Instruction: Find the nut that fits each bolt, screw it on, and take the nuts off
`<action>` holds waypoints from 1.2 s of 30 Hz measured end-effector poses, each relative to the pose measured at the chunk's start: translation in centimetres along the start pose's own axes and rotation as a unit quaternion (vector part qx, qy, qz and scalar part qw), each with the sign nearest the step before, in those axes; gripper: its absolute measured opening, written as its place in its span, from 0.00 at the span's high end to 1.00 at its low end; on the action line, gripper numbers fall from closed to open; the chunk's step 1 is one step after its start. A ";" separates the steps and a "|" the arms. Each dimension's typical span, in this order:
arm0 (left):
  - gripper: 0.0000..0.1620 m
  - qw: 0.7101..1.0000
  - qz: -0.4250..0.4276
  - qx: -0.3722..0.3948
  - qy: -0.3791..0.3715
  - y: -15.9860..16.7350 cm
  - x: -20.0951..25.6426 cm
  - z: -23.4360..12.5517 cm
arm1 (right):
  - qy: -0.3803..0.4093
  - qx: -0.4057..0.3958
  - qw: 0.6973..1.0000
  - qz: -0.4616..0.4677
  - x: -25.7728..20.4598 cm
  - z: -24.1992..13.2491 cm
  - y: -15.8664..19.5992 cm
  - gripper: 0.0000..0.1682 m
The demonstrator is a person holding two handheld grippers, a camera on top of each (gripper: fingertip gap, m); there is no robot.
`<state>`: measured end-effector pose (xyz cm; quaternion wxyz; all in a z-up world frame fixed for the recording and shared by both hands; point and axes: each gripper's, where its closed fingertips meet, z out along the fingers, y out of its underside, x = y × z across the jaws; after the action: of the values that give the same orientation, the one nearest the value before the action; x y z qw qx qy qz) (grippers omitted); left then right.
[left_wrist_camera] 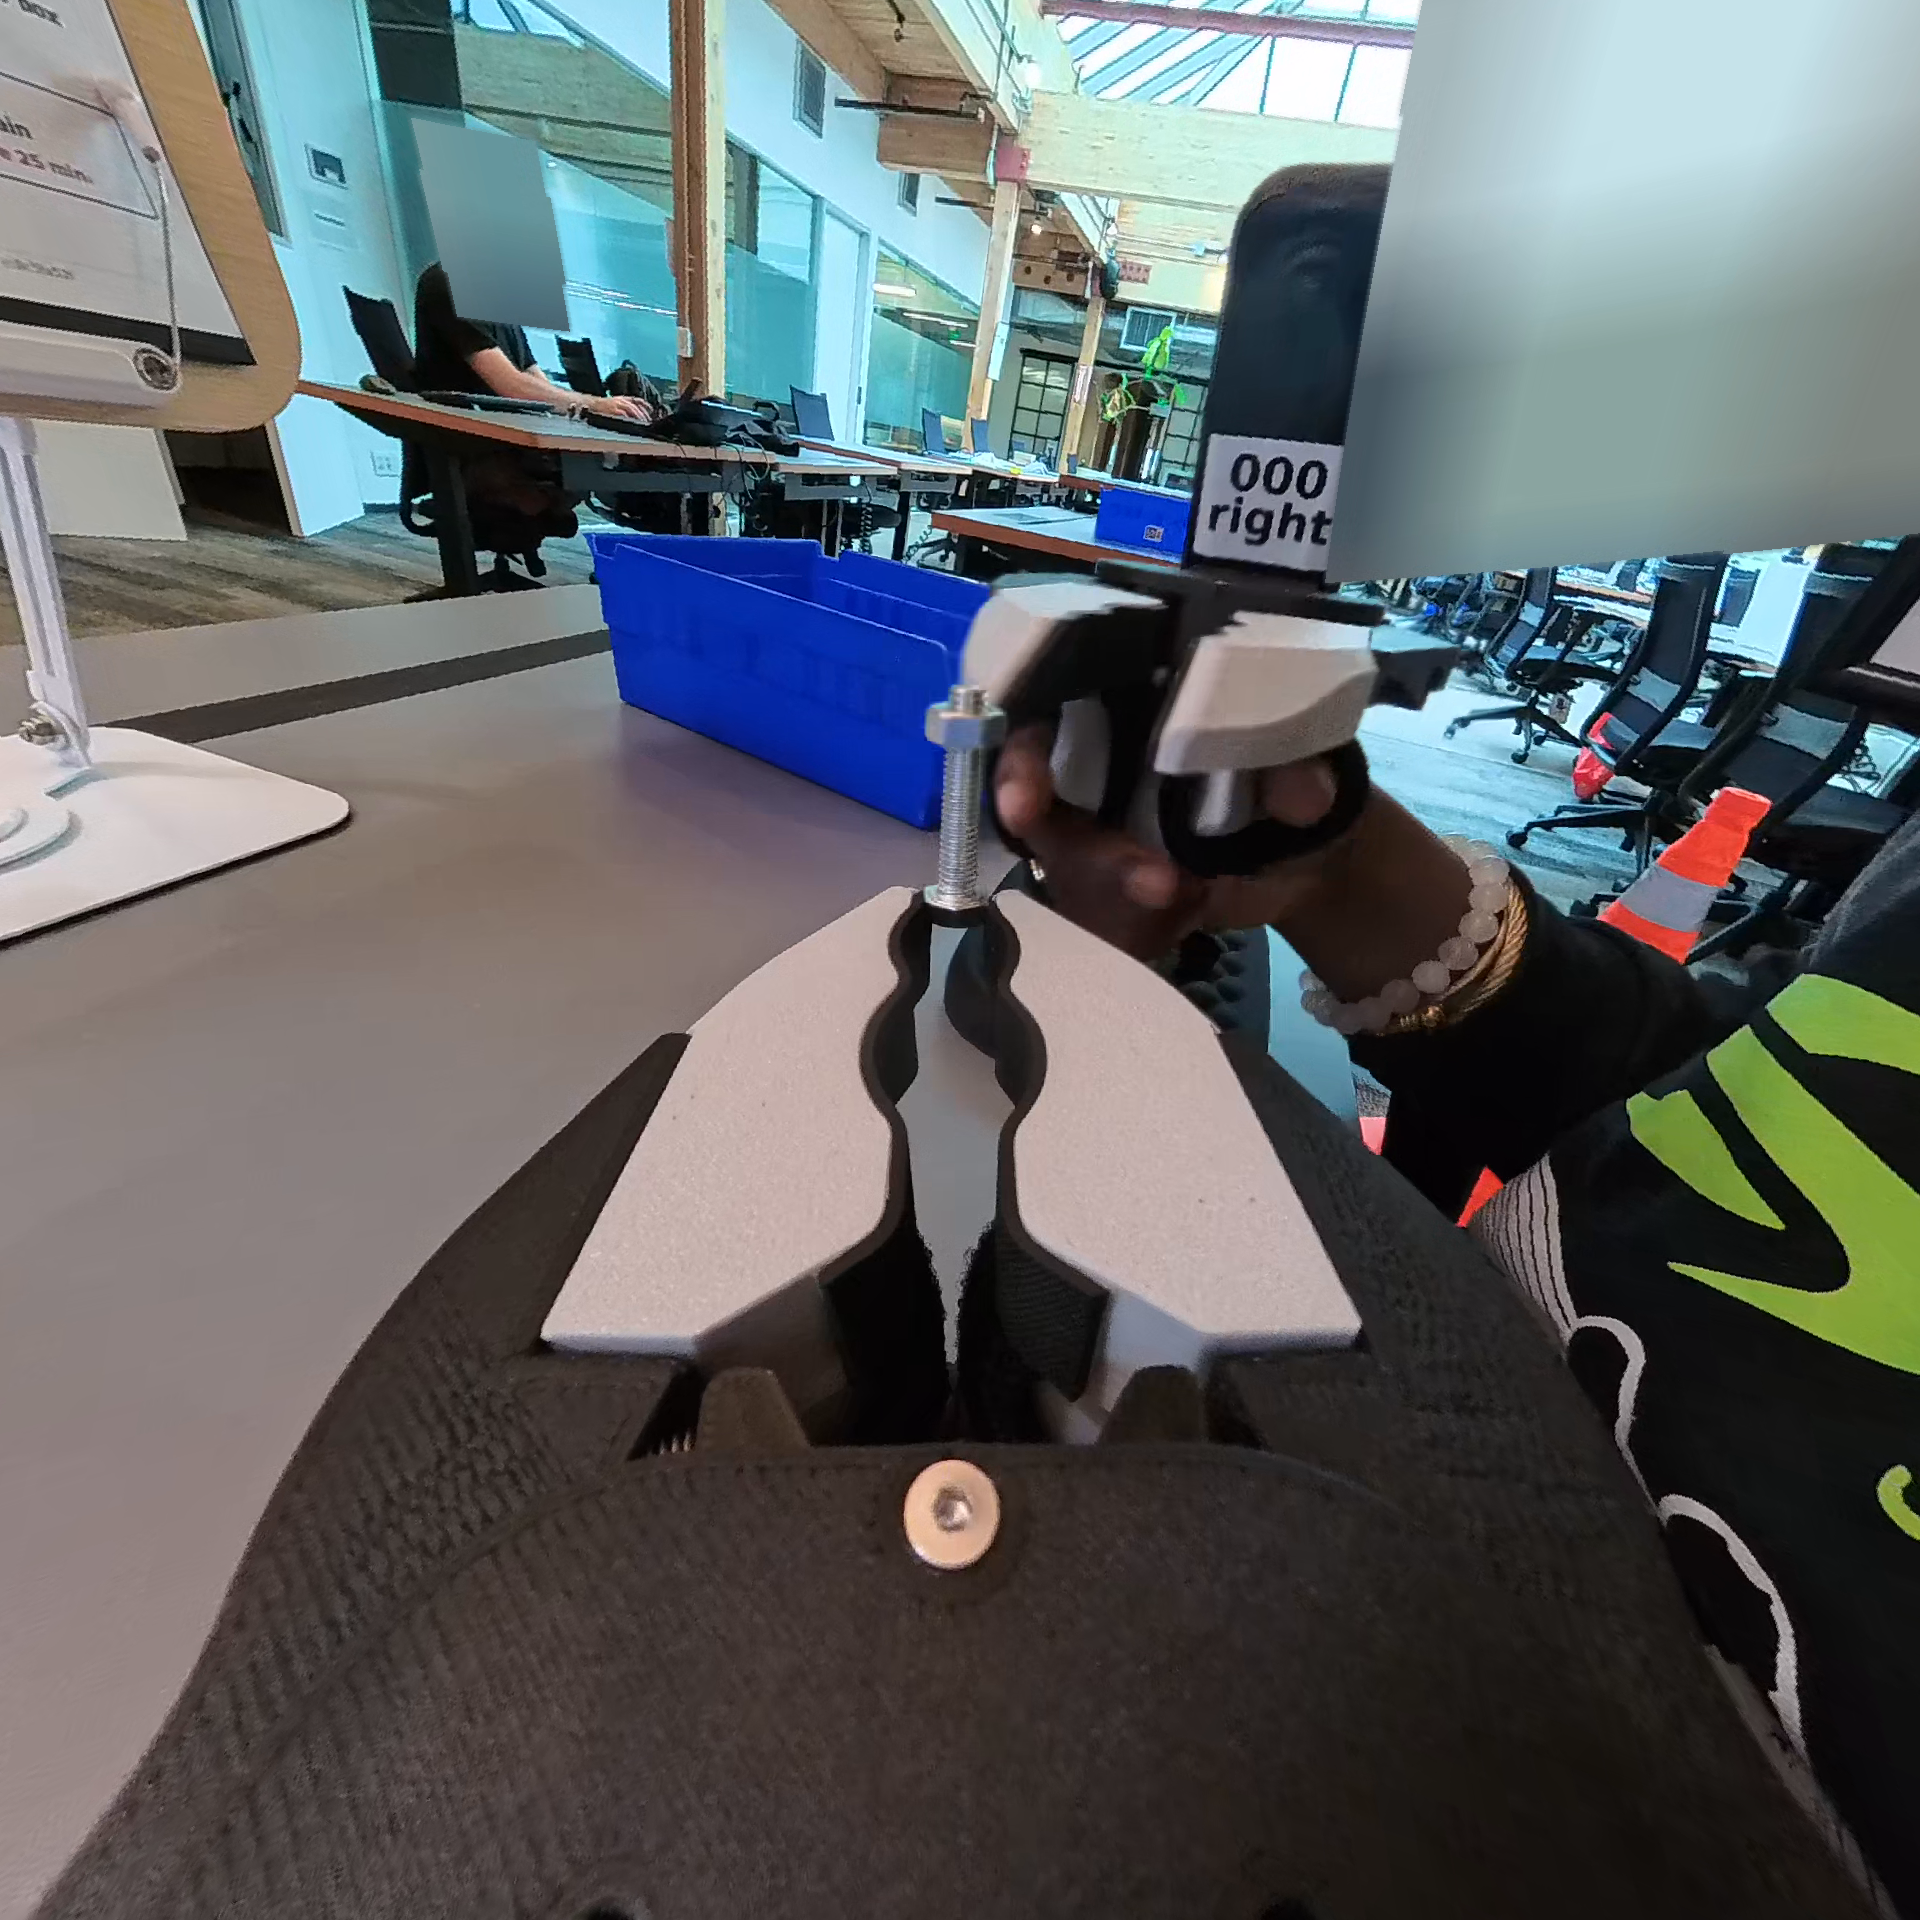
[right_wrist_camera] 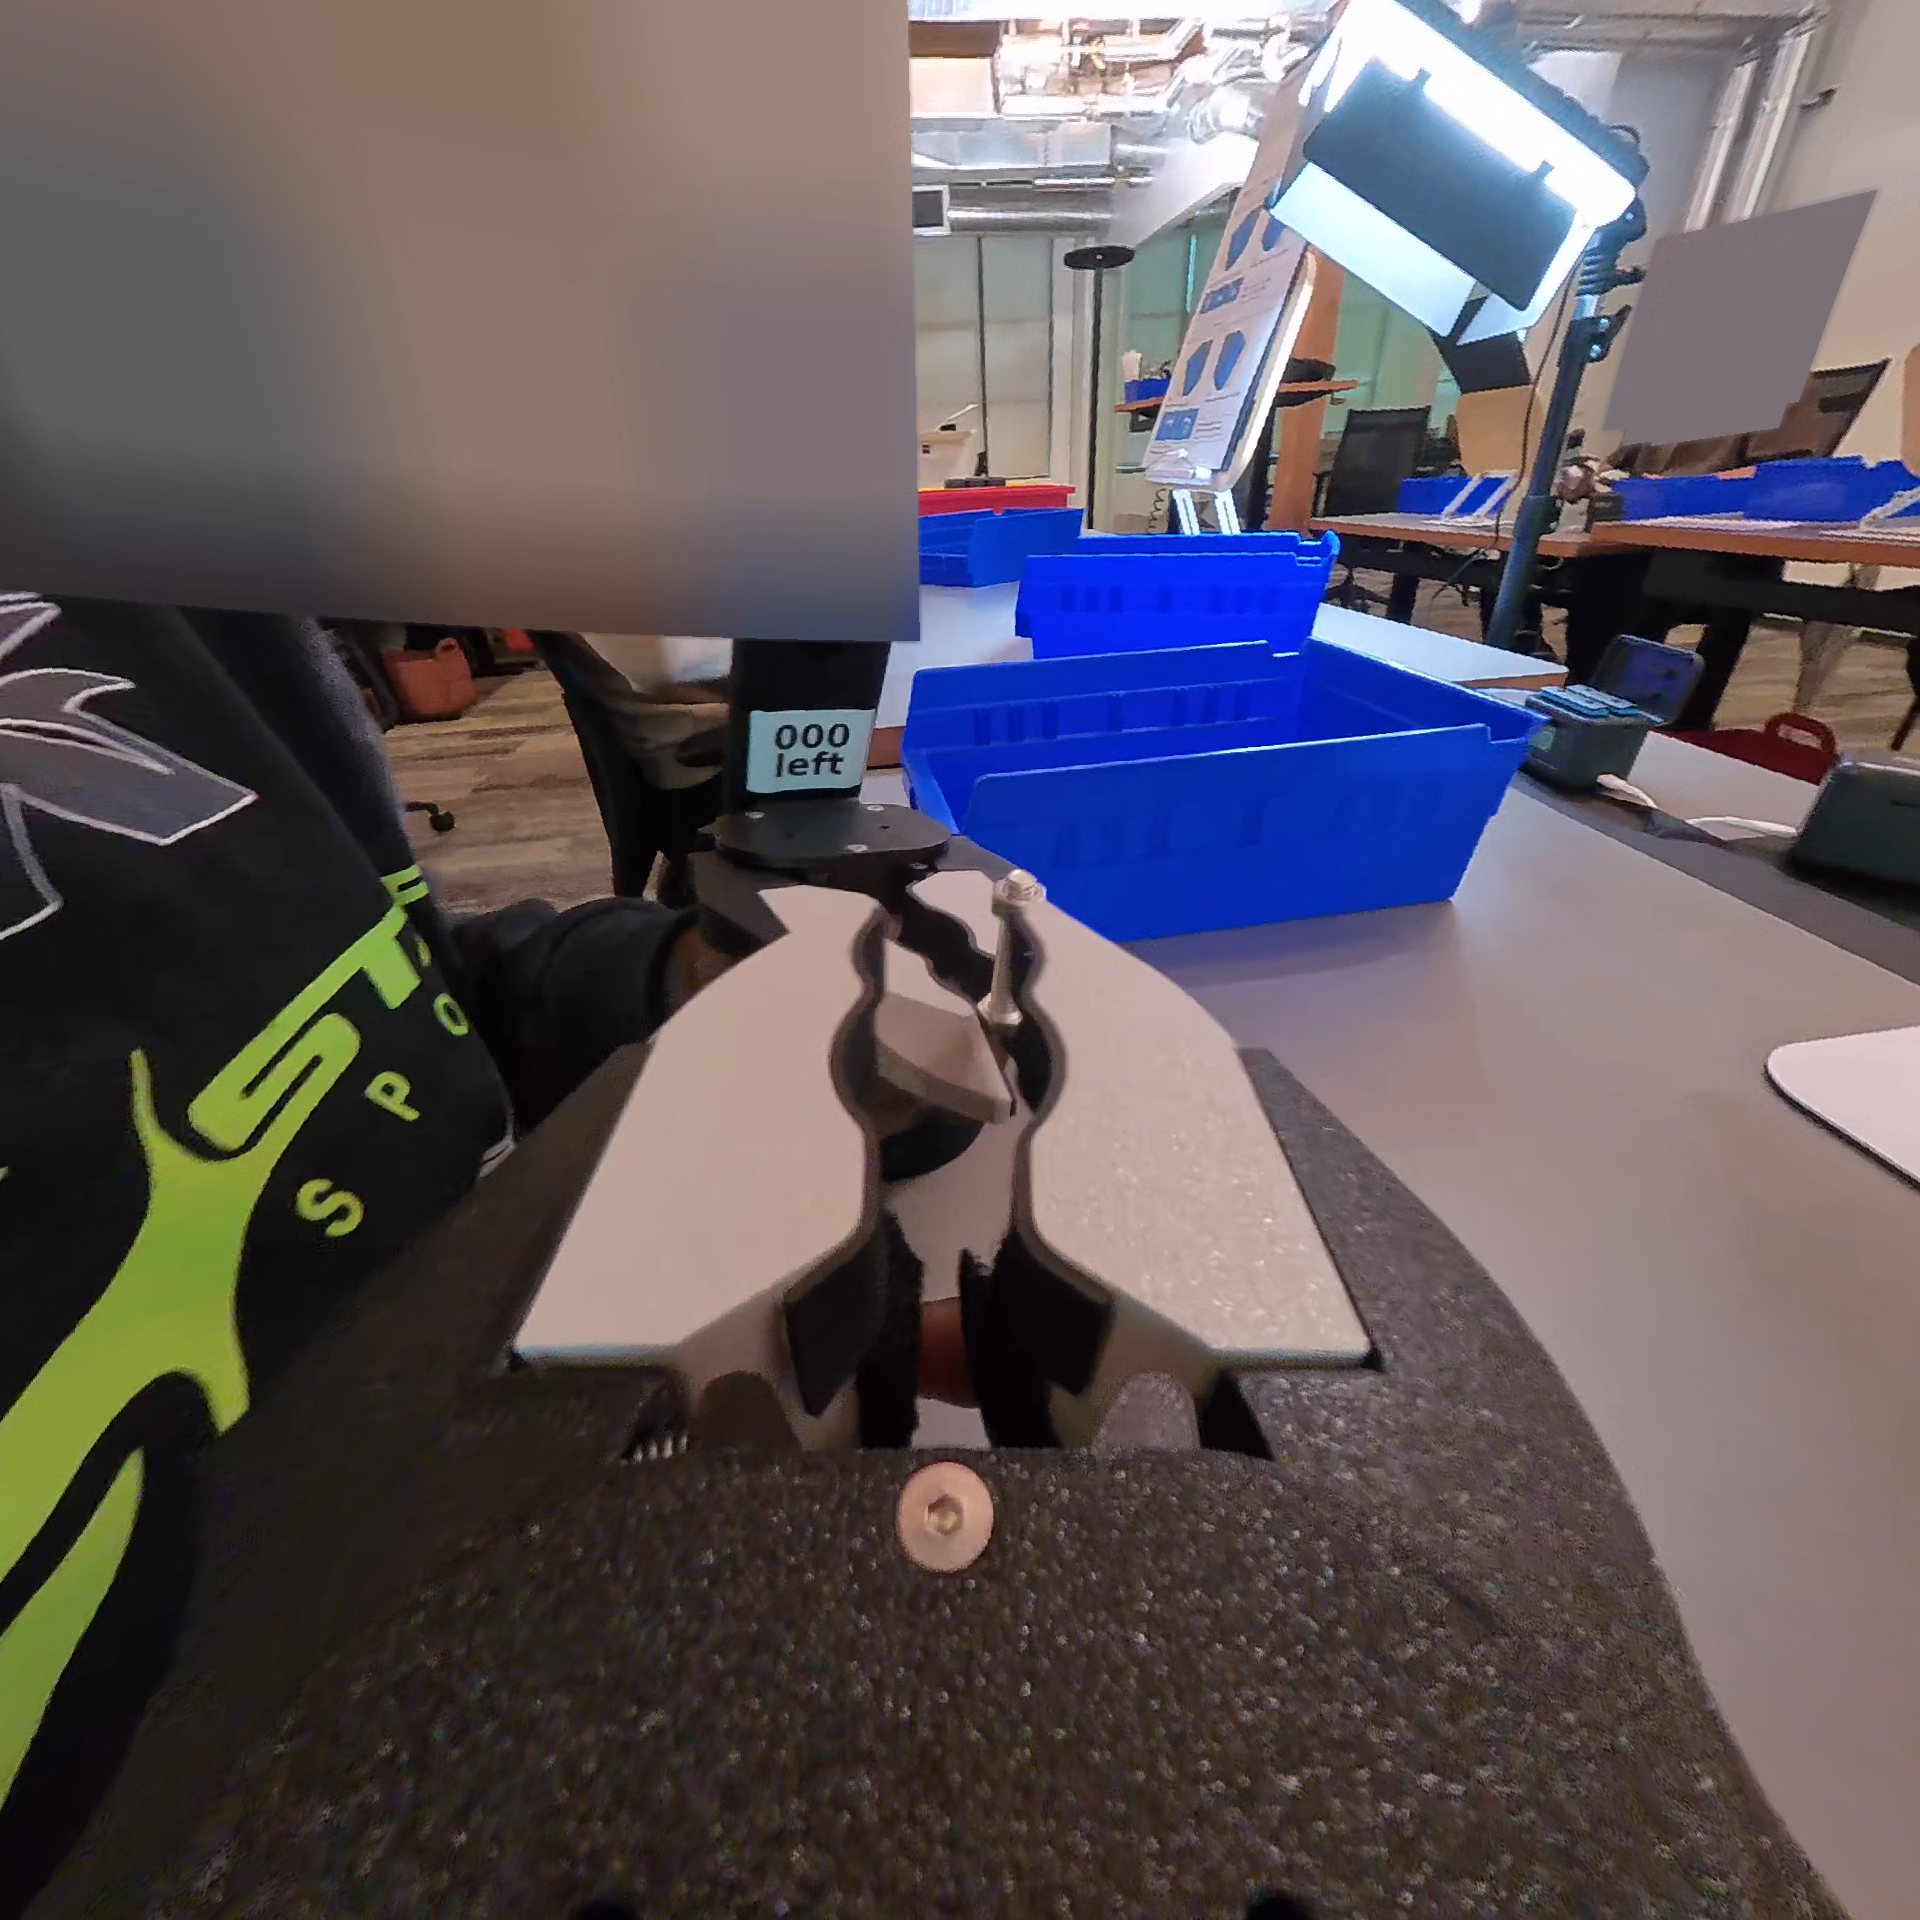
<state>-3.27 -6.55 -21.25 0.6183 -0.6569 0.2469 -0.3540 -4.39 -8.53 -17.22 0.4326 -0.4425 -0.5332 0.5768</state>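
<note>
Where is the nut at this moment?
In the left wrist view the nut sits near the top of the upright bolt, whose base the left tool grips, in front of the blue bin.

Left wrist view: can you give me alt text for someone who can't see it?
The left gripper holds a bolt upright by its lower end, a nut near the bolt's top. The right gripper, in a person's hand, has its jaws beside that nut. A blue bin sits behind on the grey table.
</note>
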 end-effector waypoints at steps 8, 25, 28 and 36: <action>0.94 1.000 0.000 -0.003 0.005 0.1 0.1 0.1 | 0.010 0.018 1.000 0.000 0.5 0.9 -0.3 0.77; 0.94 1.000 0.000 -0.007 0.006 0.2 0.1 0.1 | 0.005 0.018 1.000 0.001 0.4 1.5 -0.1 0.76; 0.94 1.000 0.000 -0.006 0.005 0.2 0.1 0.1 | 0.000 0.012 1.000 0.001 0.2 1.5 0.1 0.78; 0.94 1.000 -0.001 -0.005 0.004 0.2 0.1 0.1 | 0.014 0.033 0.999 0.013 0.8 0.0 -0.4 0.86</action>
<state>-3.11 -6.56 -21.40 0.6136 -0.6588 0.2506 -0.3559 -4.54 -7.75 -16.85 0.4470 -0.4430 -0.5014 0.5937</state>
